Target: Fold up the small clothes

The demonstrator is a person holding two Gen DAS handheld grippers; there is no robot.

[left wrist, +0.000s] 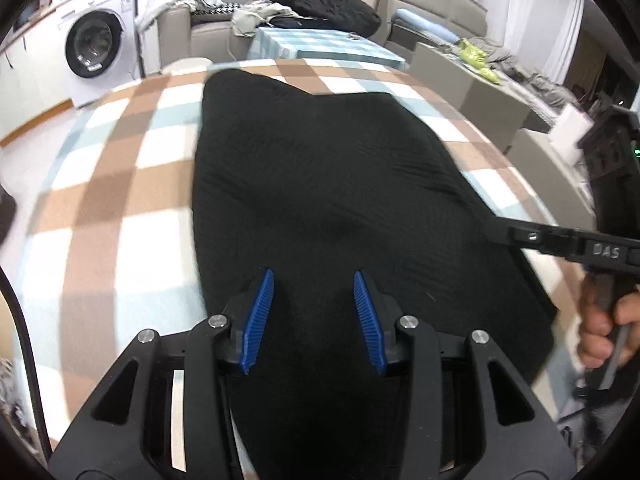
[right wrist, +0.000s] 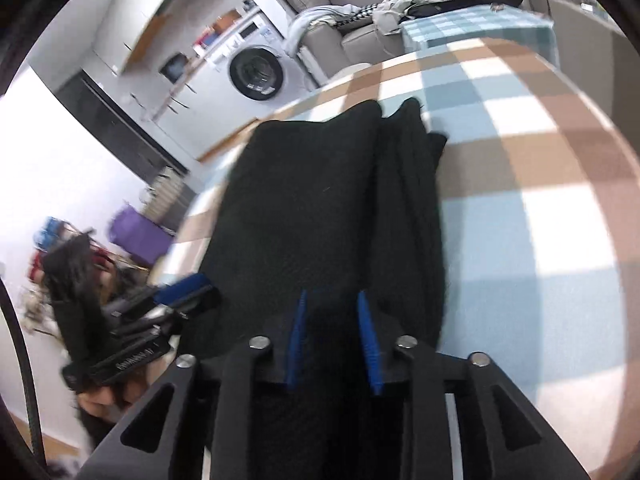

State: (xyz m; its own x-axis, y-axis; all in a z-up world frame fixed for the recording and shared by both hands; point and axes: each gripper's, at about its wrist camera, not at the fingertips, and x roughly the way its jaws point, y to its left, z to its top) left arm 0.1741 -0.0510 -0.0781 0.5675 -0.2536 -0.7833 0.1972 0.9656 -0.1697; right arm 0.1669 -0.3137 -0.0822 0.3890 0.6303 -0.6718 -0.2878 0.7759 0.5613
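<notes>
A black garment [left wrist: 320, 184] lies spread on the checked tablecloth [left wrist: 120, 184]. My left gripper [left wrist: 314, 276] hovers over its near end with blue pads apart, nothing between them. My right gripper shows at the right edge of the left wrist view [left wrist: 496, 232], its tip at the garment's right edge. In the right wrist view the garment [right wrist: 312, 200] lies lengthwise with a folded layer along its right side. My right gripper [right wrist: 331, 298] is over it with pads a little apart. The left gripper [right wrist: 180, 296] appears blurred at the left.
A second table with a blue checked cloth [left wrist: 320, 44] stands behind. A sofa with piled clothes [left wrist: 320, 0] is at the back. A washing machine [left wrist: 96, 48] stands at the back left. Grey boxes [left wrist: 480, 92] stand to the right of the table.
</notes>
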